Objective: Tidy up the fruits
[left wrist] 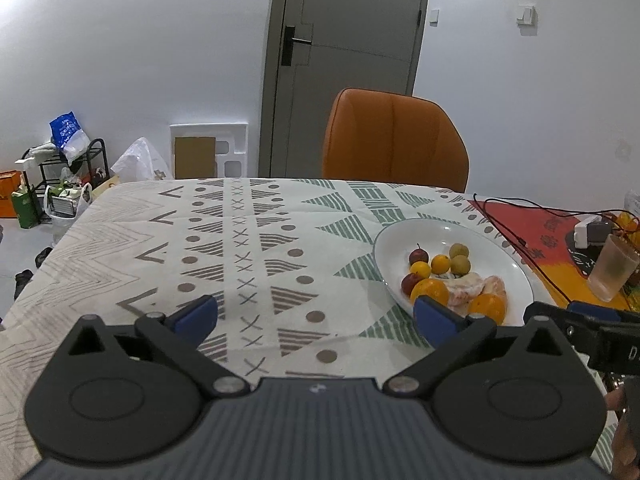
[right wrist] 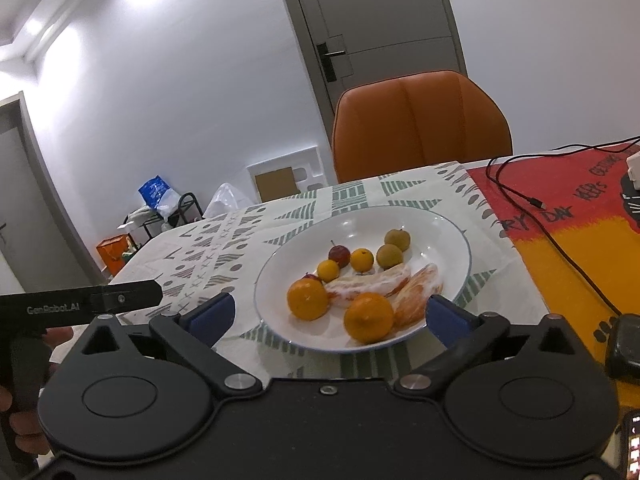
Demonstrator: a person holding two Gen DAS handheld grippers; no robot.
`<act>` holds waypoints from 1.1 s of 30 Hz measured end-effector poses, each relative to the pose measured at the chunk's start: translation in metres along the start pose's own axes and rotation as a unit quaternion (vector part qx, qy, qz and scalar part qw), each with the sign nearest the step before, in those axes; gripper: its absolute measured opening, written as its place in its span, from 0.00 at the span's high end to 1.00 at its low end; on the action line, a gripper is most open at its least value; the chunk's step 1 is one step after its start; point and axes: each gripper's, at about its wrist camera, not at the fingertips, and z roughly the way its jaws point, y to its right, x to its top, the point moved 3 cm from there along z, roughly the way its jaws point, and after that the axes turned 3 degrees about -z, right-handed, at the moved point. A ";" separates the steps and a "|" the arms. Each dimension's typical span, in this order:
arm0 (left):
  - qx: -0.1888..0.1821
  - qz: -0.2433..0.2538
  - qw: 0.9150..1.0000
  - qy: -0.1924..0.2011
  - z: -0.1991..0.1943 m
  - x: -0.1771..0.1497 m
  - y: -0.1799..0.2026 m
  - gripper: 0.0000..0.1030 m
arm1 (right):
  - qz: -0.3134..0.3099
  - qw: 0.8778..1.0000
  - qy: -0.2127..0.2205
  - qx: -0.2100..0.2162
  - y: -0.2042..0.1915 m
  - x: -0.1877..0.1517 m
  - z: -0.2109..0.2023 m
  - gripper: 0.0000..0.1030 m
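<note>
The near rim of the white plate (right wrist: 460,236) is partly cut off in both wrist views by blue fingertips, and in the left view the right-hand pad hides part of one mandarin. A small red fruit (right wrist: 311,277) is mostly hidden behind the left mandarin (right wrist: 308,298). The plate sits on the patterned tablecloth (left wrist: 240,240), toward 2 o'clock from the left gripper (left wrist: 316,316) and dead ahead, at 12 o'clock, of the right gripper (right wrist: 330,312). Both grippers stand with fingers wide apart, nothing between the pads. The peeled segments (right wrist: 380,284) lie with their long axis running from 8 to 2 o'clock across the plate. Open cloth spreads from 9 to 12 o'clock in the left view; a black cable (right wrist: 560,240) crosses the red-and-yellow mat (right wrist: 568,288) at 2 o'clock of the plate.
</note>
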 end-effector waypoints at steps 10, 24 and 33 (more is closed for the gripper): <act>0.008 0.001 1.000 0.005 -0.034 -0.015 -0.015 0.00 | -0.018 1.000 -0.002 0.008 -0.023 -0.005 -0.023 0.00; 0.017 0.017 1.000 0.012 -0.080 -0.022 -0.029 0.00 | -0.044 0.999 -0.001 0.031 -0.055 -0.007 -0.050 0.00; 0.020 0.020 1.000 0.007 -0.095 -0.024 -0.036 0.00 | -0.053 0.998 -0.009 0.039 -0.064 -0.009 -0.059 0.00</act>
